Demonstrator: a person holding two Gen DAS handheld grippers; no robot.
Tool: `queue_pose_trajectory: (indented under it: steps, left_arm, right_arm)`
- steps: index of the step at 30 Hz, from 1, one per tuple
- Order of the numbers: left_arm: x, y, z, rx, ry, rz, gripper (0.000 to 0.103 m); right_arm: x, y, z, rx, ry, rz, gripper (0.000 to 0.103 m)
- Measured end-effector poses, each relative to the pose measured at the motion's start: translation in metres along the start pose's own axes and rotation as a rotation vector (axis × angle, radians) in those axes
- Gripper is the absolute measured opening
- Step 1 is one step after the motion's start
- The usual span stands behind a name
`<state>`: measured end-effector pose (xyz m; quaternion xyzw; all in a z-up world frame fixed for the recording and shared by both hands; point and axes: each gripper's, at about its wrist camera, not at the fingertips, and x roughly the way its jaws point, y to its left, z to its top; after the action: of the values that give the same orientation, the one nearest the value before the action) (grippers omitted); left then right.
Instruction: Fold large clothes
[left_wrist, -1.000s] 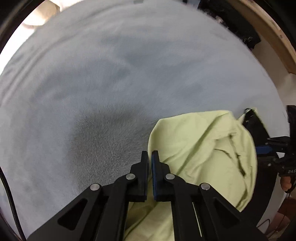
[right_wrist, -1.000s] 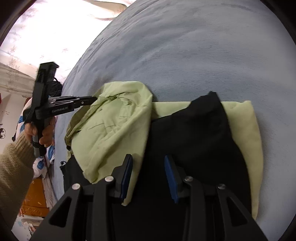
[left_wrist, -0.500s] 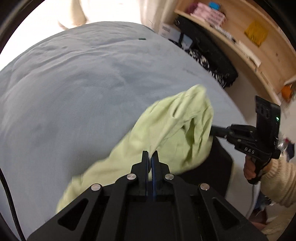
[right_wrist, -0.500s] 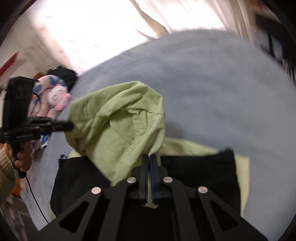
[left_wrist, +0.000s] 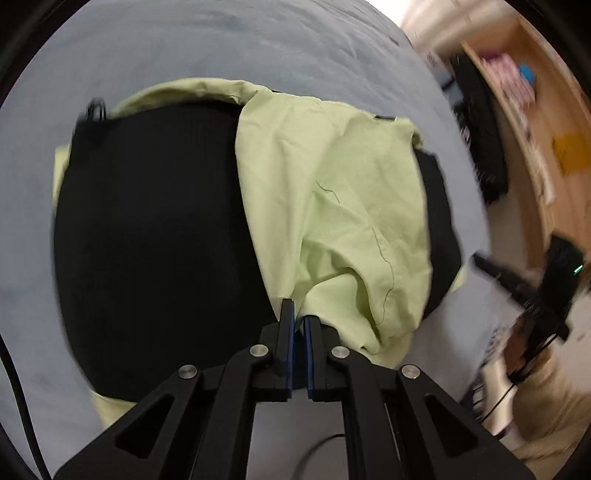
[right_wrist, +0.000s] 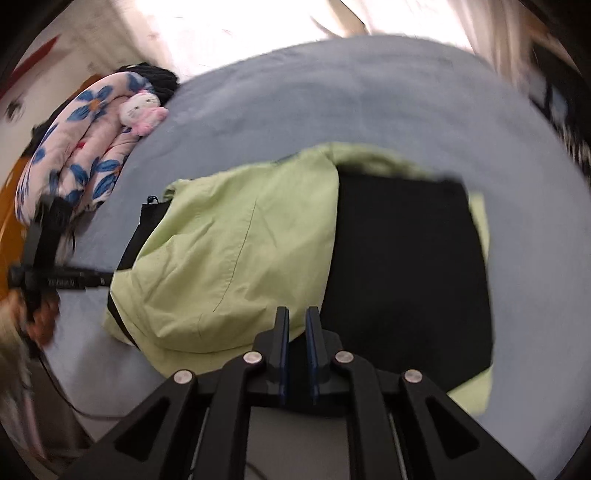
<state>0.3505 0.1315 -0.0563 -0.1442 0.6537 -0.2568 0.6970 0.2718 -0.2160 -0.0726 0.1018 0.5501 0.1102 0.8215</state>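
A large light-green garment with a black lining (left_wrist: 155, 229) lies on the grey-blue bed (left_wrist: 258, 40). A green flap (left_wrist: 340, 206) is folded over the black part. My left gripper (left_wrist: 298, 314) is shut on the flap's near edge. In the right wrist view the green flap (right_wrist: 229, 251) lies left of the black panel (right_wrist: 406, 266). My right gripper (right_wrist: 296, 314) stands at the flap's near edge, its jaws slightly apart with nothing visibly between them. The left gripper also shows in the right wrist view (right_wrist: 103, 281), at the flap's left edge.
A flowered quilt (right_wrist: 74, 162) and a pink plush toy (right_wrist: 142, 110) lie at the bed's far left. Wooden shelves (left_wrist: 535, 110) and a black bag (left_wrist: 480, 140) stand right of the bed. The other hand-held gripper (left_wrist: 554, 277) shows blurred at the right.
Both grippers carried the green flap across and down onto the black lining. The right gripper's jaws, shut half a second ago, now stand slightly apart. Both cameras swung.
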Motion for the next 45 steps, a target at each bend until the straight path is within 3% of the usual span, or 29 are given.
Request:
queue_pose_trajectory:
  steps: [1, 3, 7, 12, 13, 14, 15, 16, 17, 19, 23, 26, 29, 33, 35, 37, 38, 40, 45]
  left_arm:
    - [-0.001, 0.001, -0.002, -0.028, -0.022, -0.005, 0.003]
    - [0.001, 0.004, -0.005, -0.066, -0.038, -0.008, 0.003]
    - [0.013, 0.011, -0.006, -0.118, -0.031, 0.018, 0.003]
    - [0.021, 0.002, -0.004, -0.05, -0.009, 0.142, 0.003]
    - [0.021, -0.003, -0.004, -0.007, 0.003, 0.191, 0.01]
    - [0.023, -0.004, -0.006, 0.027, 0.03, 0.253, 0.024]
    - [0.026, -0.001, -0.009, 0.047, 0.055, 0.303, 0.061]
    - [0.028, -0.001, -0.012, 0.062, 0.067, 0.341, 0.077]
    - [0.027, 0.002, -0.015, 0.065, 0.068, 0.345, 0.077]
    - [0.023, 0.01, -0.019, 0.005, 0.083, 0.278, 0.077]
    - [0.011, 0.027, -0.022, -0.174, 0.038, 0.029, 0.077]
    - [0.006, 0.028, -0.02, -0.256, -0.01, -0.162, 0.077]
    - [0.001, 0.026, -0.017, -0.29, -0.069, -0.289, 0.077]
    - [0.01, 0.022, -0.016, -0.292, -0.077, -0.26, 0.076]
    - [0.022, 0.023, -0.017, -0.314, -0.055, -0.249, 0.066]
    - [0.035, 0.022, -0.017, -0.316, -0.026, -0.243, 0.012]
    - [0.044, 0.02, -0.018, -0.31, -0.011, -0.23, 0.006]
    - [0.062, 0.012, -0.014, -0.291, -0.025, -0.174, 0.007]
    - [0.061, -0.014, -0.003, -0.203, -0.108, -0.129, 0.005]
  right_arm:
    - [0.003, 0.0, -0.003, 0.022, 0.012, 0.006, 0.031]
    - [0.007, 0.001, -0.007, 0.068, 0.029, 0.024, 0.042]
    - [0.016, 0.003, -0.01, 0.124, 0.032, 0.075, 0.042]
    - [0.041, -0.009, -0.009, 0.205, 0.073, 0.117, 0.042]
    - [0.045, -0.009, -0.01, 0.212, 0.083, 0.122, 0.042]
    - [0.051, -0.01, -0.011, 0.217, 0.097, 0.129, 0.042]
    - [0.054, -0.009, -0.012, 0.218, 0.107, 0.128, 0.042]
    - [0.056, -0.009, -0.013, 0.215, 0.11, 0.132, 0.042]
    - [0.057, -0.008, -0.015, 0.214, 0.112, 0.137, 0.042]
    - [0.058, -0.007, -0.018, 0.217, 0.115, 0.15, 0.042]
    - [0.064, -0.009, -0.021, 0.245, 0.128, 0.186, 0.042]
    - [0.071, -0.009, -0.02, 0.263, 0.138, 0.209, 0.042]
    - [0.08, -0.005, -0.02, 0.262, 0.153, 0.221, 0.042]
    - [0.09, -0.002, -0.024, 0.258, 0.157, 0.227, 0.042]
    - [0.093, -0.002, -0.026, 0.264, 0.153, 0.226, 0.042]
    - [0.096, -0.002, -0.028, 0.265, 0.143, 0.213, 0.042]
    - [0.097, -0.001, -0.028, 0.258, 0.141, 0.205, 0.041]
    - [0.098, 0.005, -0.027, 0.206, 0.142, 0.152, 0.002]
    - [0.071, 0.016, -0.013, 0.103, -0.012, 0.036, 0.001]
